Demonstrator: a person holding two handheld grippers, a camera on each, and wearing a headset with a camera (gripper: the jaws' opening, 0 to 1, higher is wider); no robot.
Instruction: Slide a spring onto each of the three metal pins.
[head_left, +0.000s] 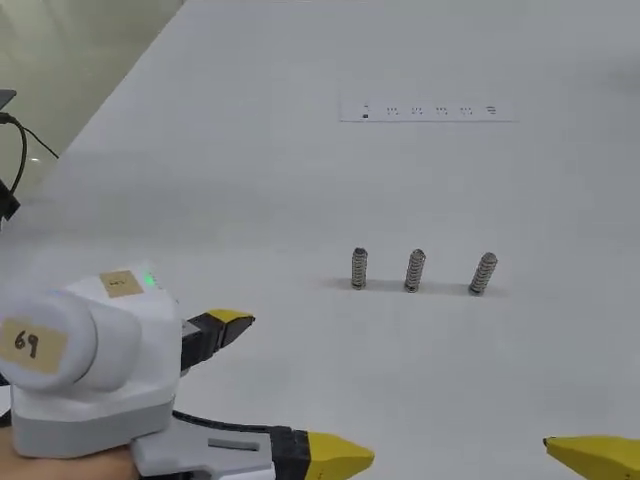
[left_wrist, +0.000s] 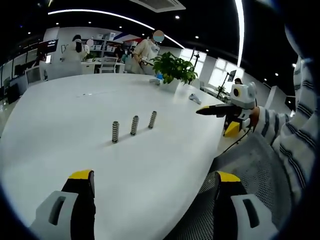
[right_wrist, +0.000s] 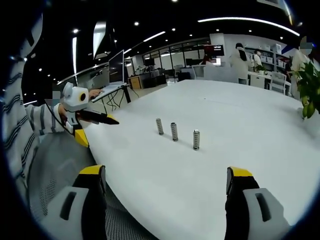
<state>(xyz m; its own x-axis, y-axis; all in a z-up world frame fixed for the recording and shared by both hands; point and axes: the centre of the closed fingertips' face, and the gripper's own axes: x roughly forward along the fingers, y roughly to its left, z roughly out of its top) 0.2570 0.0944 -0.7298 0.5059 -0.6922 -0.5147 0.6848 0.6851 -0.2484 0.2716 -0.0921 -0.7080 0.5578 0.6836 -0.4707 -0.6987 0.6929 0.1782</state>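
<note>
while upright on the table (head_left: 300, 200), three springs (head_left: 416, 272) around pins (head_left: 359, 253)

The right gripper (right_wrist: 166, 172) has its two yellow-tipped jaws spread wide over the near edge of the white table (right_wrist: 240, 115). Further in, well clear of that edge, three springs (right_wrist: 174, 131) stand upright in a short row, close together but not touching. Off the table's left edge a hand (right_wrist: 60, 111) in a striped sleeve (right_wrist: 30, 130) holds the left gripper (right_wrist: 99, 131), its jaws seemingly parted, one reaching over the tabletop. A leafy plant (right_wrist: 310, 90) stands by the right edge.
</note>
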